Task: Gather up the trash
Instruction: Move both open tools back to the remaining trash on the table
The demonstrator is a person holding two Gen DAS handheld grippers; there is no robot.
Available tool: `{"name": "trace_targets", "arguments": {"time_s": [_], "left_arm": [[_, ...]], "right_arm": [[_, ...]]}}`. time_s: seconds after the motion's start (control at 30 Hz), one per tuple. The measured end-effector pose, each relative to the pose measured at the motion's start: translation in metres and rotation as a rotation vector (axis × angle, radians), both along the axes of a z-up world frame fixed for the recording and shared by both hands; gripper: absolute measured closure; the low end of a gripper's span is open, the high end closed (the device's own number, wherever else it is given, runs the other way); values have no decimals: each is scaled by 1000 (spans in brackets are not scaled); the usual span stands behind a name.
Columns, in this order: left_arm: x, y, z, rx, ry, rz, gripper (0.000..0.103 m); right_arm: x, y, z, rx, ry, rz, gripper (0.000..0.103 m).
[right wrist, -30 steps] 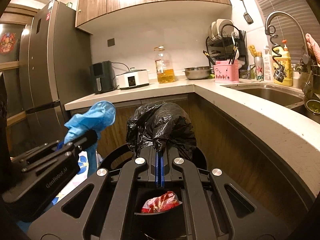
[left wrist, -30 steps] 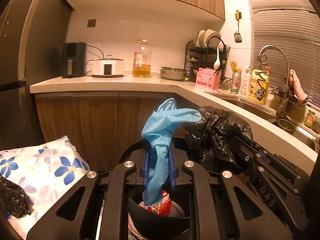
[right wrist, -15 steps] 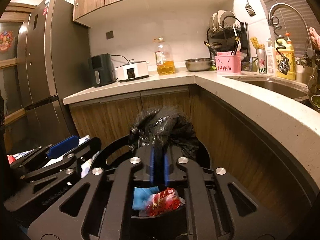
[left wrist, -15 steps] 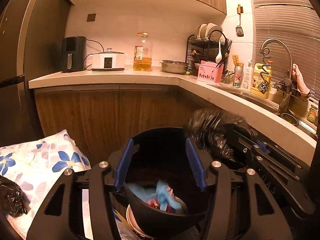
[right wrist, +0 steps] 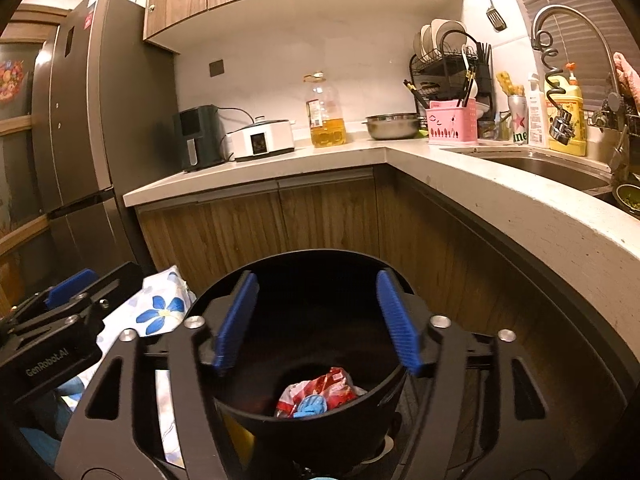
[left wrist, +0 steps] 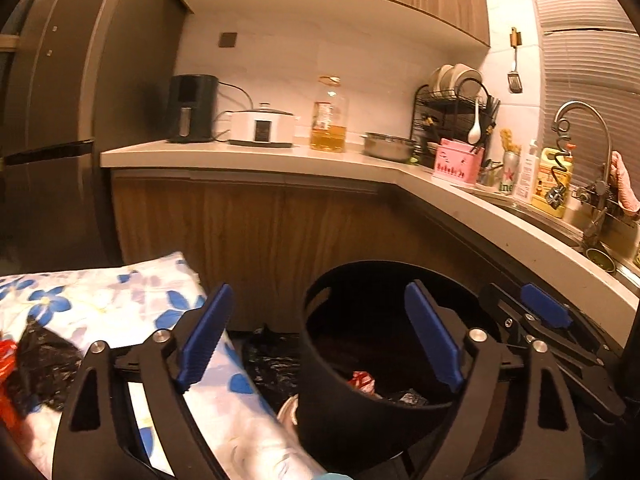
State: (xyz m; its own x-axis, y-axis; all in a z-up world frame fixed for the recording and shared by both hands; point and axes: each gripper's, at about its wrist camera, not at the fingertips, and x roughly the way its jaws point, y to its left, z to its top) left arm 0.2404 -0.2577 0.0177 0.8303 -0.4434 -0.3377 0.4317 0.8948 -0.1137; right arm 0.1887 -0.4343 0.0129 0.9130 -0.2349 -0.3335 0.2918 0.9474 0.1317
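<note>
A black round bin (right wrist: 320,432) stands on the floor below the counter; it also shows in the left wrist view (left wrist: 360,420). Inside lie a red wrapper (right wrist: 332,390), a blue glove (right wrist: 310,405) and a black bag piece (left wrist: 408,398). My right gripper (right wrist: 316,320) is open and empty above the bin's mouth. My left gripper (left wrist: 320,340) is open and empty, over the bin's left rim. Black crumpled plastic (left wrist: 40,356) and a red wrapper (left wrist: 8,356) lie on the floral cloth at left.
A floral cloth (left wrist: 120,304) covers a surface left of the bin. A curved counter (right wrist: 500,200) with a sink (right wrist: 540,166) runs along the right. A fridge (right wrist: 80,140) stands at the left. Wooden cabinet doors (right wrist: 280,224) are behind the bin.
My left gripper opened and dropped the blue glove into the bin, then shifted left. My right gripper opened and let go of the black bag, which fell into the bin.
</note>
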Motion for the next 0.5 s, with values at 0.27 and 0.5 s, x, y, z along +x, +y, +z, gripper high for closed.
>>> {"name": "trace_targets", "arguments": {"time_s": [0.27,0.5], "left_arm": [[-22,27,-1,29,-2,58,15],[-48,58,2,5,-9,110,6]], "right_arm": [[-13,17,2,0,25,-9,21],[-35,39,9,-12,12,-27,19]]}}
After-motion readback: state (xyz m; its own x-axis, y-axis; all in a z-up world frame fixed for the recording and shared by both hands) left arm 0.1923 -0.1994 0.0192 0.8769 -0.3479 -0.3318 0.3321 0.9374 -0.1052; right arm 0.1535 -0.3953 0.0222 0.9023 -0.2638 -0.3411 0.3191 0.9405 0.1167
